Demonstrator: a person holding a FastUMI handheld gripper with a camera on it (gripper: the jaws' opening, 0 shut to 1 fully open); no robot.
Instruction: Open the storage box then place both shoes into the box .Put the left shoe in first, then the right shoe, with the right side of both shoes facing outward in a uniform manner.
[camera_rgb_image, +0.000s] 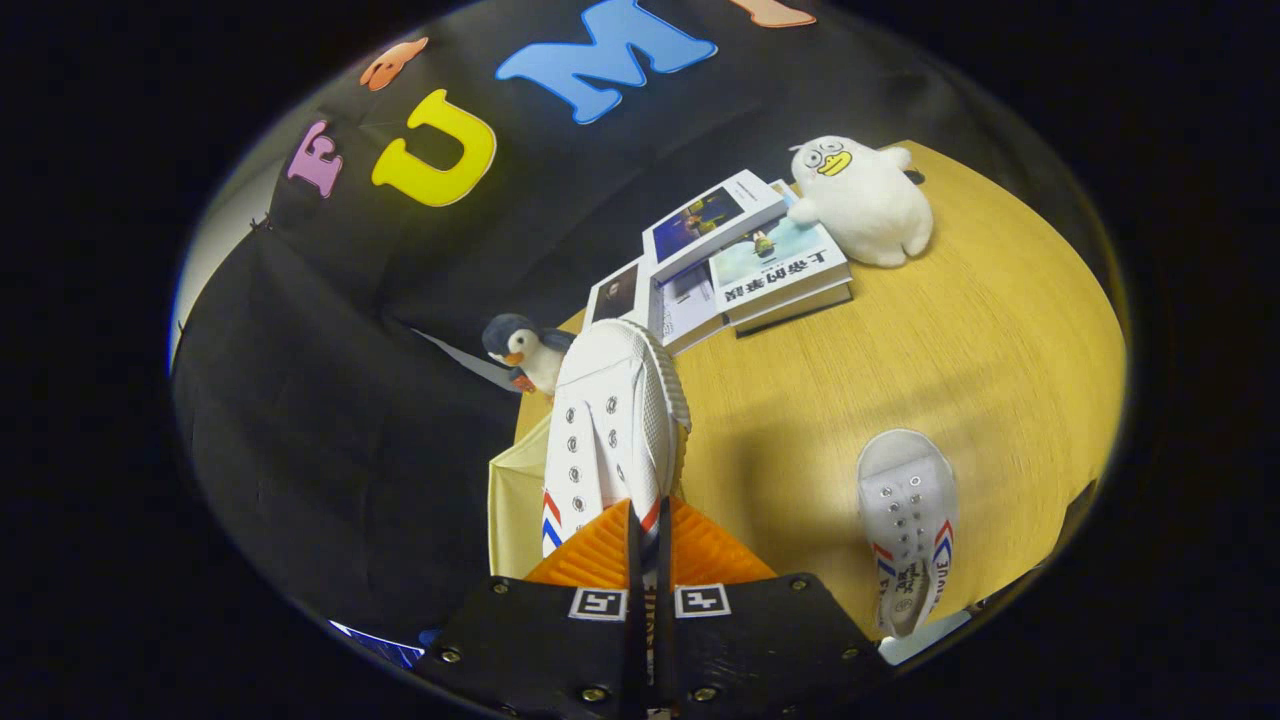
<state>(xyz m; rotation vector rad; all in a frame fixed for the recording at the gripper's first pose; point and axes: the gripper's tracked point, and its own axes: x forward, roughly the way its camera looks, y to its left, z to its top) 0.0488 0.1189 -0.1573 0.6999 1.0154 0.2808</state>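
Gripper (648, 545) fingers nearly closed, pinching one white shoe (610, 430); second shoe (908, 515) on table (1000, 340); behind held shoe: penguin (525, 352), duck (865, 200), books (745, 260)

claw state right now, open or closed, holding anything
Claw: closed on the white canvas sneaker with red and blue stripes, both fingers pinching it, lifted above the tan wooden table.

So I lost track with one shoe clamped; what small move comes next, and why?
Probably carry the held shoe on over the pale box beside it and lower it in. The gripper is shut on its heel, lifted off the table, while the other shoe waits there.
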